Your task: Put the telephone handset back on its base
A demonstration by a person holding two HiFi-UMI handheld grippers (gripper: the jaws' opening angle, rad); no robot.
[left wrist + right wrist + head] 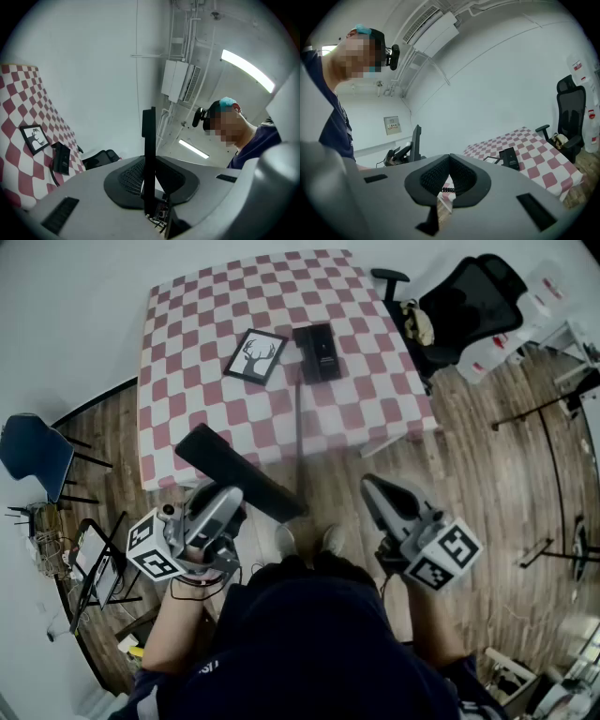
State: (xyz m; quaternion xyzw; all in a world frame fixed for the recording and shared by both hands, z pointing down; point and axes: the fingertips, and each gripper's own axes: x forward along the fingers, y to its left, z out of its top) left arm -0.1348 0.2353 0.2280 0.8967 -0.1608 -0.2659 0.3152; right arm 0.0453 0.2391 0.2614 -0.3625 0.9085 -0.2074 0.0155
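Handset (239, 472) clamped crosswise in my left gripper (228, 501); base (317, 352) ahead near table's (187, 381) far edge; right gripper (372, 484) closed, empty.

We see the black handset (239, 474) slanted in the left gripper (223, 501); its black base (317, 352) lies far on the table (187, 381).
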